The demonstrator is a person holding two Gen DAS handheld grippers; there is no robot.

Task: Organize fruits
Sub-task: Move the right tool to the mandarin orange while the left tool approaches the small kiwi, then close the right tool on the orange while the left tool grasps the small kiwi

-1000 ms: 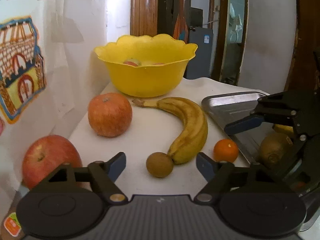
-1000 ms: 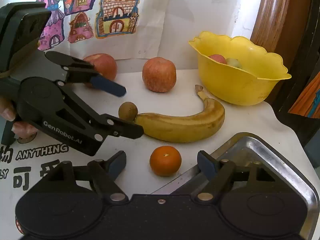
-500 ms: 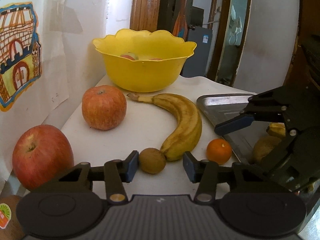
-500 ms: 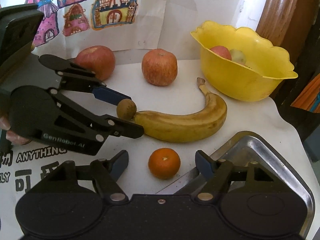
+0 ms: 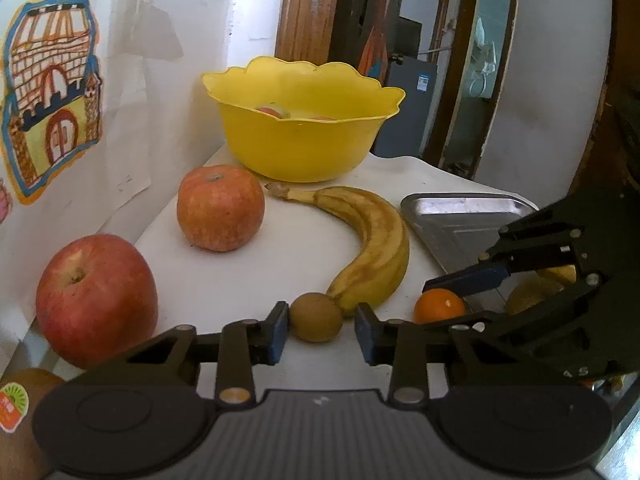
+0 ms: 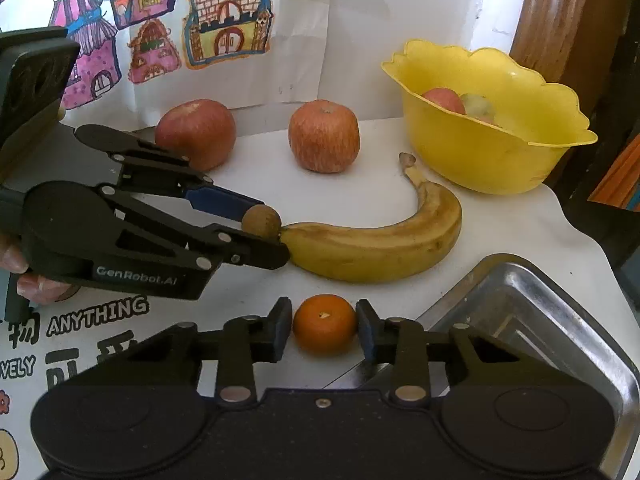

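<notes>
- Left gripper (image 5: pixel 320 330): jaws have just been closing around the small brown fruit (image 5: pixel 316 317). One blue pad is at the fruit's left side; a sliver of gap shows at the right pad in the left wrist view. Cannot tell if both pads press yet. Fruit sits on the tabletop (image 5: pixel 248 280).
- Seen from the right wrist view, the left gripper (image 6: pixel 266 232) comes in from the left edge, the brown fruit (image 6: pixel 262 221) between its fingertips, touching the tip of the banana (image 6: pixel 376 246).
- Right gripper (image 6: pixel 320 332): jaws have just been closing on the small orange (image 6: pixel 325 329). Both pads sit against the orange's sides, narrow opening. The orange rests on the tabletop near its front edge, just beside the metal tray (image 6: pixel 560 320).
- In the left wrist view, the right gripper (image 5: pixel 448 300) reaches in from the right edge with the orange (image 5: pixel 439 309) at its fingertips.
- Banana (image 5: pixel 372 248) lies curved mid-tabletop, stem toward the yellow bowl (image 5: pixel 300 148).
- Yellow bowl stands at the far corner; a red fruit and a pale one show inside.
- Two apples along the wall edge: the orange-red apple (image 5: pixel 220 207) near the bowl, the darker red apple (image 5: pixel 96 298) well apart, closer to the near corner.
- Metal tray (image 5: pixel 460 216) sits at the right edge; yellowish fruit inside, partly hidden by the right gripper.
- Children's house drawings (image 6: pixel 228 16) hang on the wall behind.
</notes>
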